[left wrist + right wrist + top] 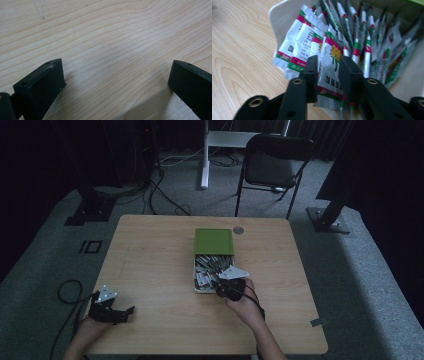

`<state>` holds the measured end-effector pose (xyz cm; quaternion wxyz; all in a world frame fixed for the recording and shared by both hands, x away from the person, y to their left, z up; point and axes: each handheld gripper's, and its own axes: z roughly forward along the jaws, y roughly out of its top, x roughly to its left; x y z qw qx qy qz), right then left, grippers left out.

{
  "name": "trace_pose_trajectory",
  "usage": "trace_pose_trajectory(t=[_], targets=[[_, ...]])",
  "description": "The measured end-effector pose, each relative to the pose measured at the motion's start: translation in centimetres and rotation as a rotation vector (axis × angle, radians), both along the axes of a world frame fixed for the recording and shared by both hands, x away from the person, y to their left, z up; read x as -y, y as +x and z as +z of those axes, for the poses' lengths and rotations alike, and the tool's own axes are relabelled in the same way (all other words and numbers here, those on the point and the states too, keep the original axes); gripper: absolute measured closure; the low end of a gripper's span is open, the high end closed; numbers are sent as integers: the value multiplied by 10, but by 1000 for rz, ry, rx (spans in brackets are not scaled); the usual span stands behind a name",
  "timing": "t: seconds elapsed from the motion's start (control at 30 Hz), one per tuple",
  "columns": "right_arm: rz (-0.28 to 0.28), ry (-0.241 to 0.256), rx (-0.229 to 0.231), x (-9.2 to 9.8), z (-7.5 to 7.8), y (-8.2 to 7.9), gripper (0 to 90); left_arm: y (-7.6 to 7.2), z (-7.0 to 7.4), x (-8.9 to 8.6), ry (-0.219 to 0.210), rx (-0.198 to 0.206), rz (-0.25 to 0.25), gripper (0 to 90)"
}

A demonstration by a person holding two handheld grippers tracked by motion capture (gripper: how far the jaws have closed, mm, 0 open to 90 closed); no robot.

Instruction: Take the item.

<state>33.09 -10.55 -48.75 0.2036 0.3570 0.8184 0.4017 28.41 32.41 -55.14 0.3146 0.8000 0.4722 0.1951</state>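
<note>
Gripping a sachet point(329, 75) at the box rim point(277, 30), right gripper point(327, 72).

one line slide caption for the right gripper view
Right hand-held gripper closing its jaws around a white sachet with a yellow flower print, one of many standing in a white box on the wooden table.

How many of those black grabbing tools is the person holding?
2: the left gripper rests near the table's front left corner; the right gripper is at the white box of sachets.

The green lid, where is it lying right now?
In the high view, the green lid lies flat on the table, right of centre toward the far edge, against the far end of the white box of sachets.
</note>
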Motion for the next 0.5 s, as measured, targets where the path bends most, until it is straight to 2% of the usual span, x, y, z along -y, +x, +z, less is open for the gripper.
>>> trace_pose_trajectory(t=[0.1, 0.37, 0.5], targets=[[-14, 4, 0, 3, 1, 0, 727, 0, 0, 0, 0, 0, 0, 14], [-22, -33, 4, -2, -4, -1, 736, 0, 0, 0, 0, 0, 0, 14], [-42, -44, -17, -3, -9, 0, 739, 0, 0, 0, 0, 0, 0, 14]])
